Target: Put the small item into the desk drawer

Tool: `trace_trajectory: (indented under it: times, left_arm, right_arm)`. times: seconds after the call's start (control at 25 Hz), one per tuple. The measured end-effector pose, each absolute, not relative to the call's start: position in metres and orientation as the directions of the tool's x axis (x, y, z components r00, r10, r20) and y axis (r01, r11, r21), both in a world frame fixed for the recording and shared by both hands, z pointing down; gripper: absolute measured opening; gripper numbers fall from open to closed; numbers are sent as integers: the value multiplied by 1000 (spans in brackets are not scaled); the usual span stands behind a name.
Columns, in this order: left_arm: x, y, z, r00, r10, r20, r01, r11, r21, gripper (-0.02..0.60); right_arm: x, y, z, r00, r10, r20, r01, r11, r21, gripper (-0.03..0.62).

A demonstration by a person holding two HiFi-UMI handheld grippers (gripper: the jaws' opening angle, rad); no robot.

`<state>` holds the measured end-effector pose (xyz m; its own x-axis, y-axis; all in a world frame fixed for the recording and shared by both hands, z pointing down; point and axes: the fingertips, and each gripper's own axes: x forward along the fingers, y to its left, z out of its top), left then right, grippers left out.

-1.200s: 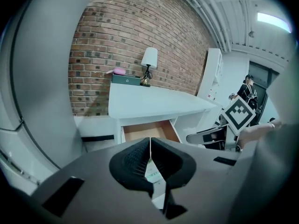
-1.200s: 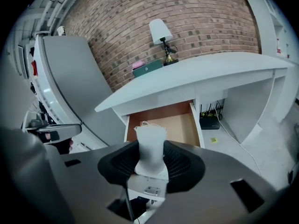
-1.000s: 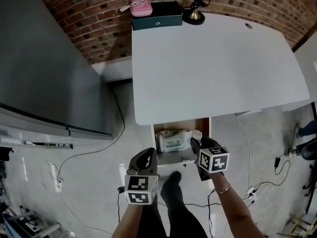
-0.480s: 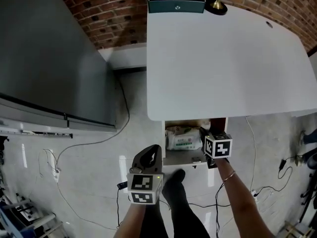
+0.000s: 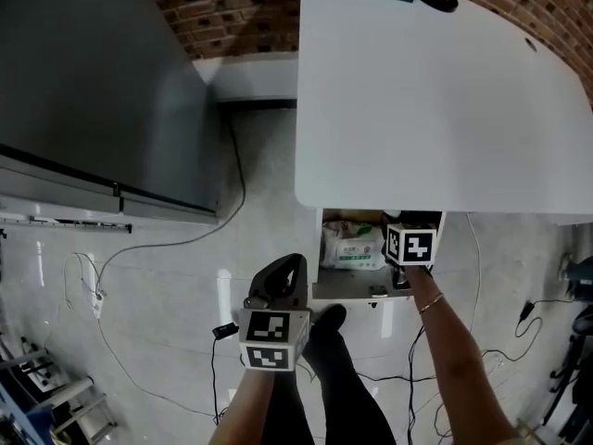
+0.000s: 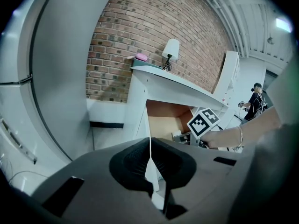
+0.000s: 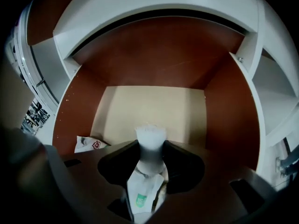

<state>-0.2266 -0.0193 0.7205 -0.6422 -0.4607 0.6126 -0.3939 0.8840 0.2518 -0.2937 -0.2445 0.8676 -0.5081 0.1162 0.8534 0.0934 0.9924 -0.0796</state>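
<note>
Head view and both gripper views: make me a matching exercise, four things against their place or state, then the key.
Things:
1. left gripper
2. right gripper
3. green-and-white pack
4. lamp

Places or states:
A. standing on the desk, by the brick wall
B. fingers closed on a small white packet
C. lying in the open drawer
D. fingers closed together, nothing between them

Pairs: 1-D, 2-B, 3-C, 4-A.
</note>
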Motion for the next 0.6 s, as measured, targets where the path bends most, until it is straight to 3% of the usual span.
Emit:
trace_trajectory:
  times: [0.6]
  left_arm:
    - [-231, 7, 729, -648, -440, 622, -357, 896, 262, 26]
  right_arm:
    - [-304, -231, 878, -499, 84, 863, 121, 992, -27, 183]
